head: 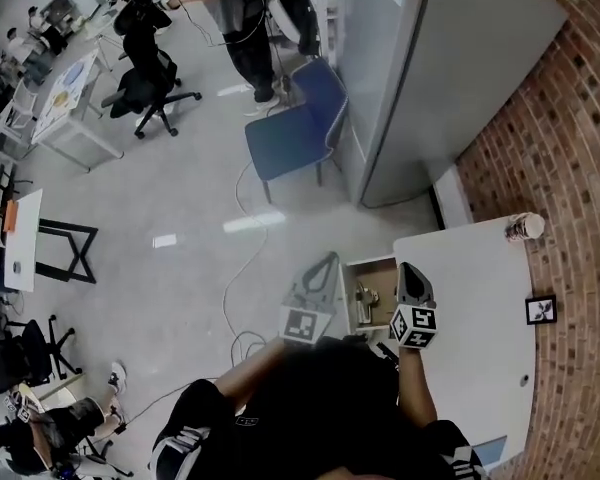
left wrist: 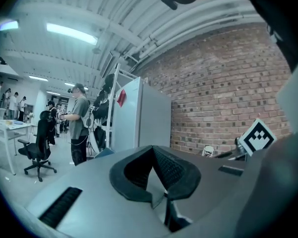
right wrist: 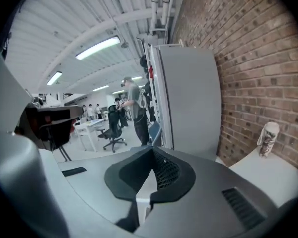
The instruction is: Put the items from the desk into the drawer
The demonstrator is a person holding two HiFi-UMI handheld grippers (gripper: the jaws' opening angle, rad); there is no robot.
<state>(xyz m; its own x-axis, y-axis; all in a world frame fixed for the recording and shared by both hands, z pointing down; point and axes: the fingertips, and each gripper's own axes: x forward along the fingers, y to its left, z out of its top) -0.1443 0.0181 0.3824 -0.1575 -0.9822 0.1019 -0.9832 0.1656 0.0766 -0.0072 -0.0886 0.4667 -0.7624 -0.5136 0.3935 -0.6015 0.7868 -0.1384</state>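
As it hovers, right gripper (right wrist: pixel 152 150) sits closed, empty.

The worktop (head: pixel 480 298) was set with the brick wall (head: pixel 580 148) along its right side. A cup (head: pixel 525 227) was stood at its far right corner, and a marker card (head: pixel 541 309) was placed nearer, by the wall edge. The open drawer (head: pixel 370 261) was found at the worktop's left side, with a small item (head: pixel 366 295) lying in it. Beyond the worktop a tall cabinet (head: pixel 430 78) was placed, with a chair (head: pixel 295 133) to its left.
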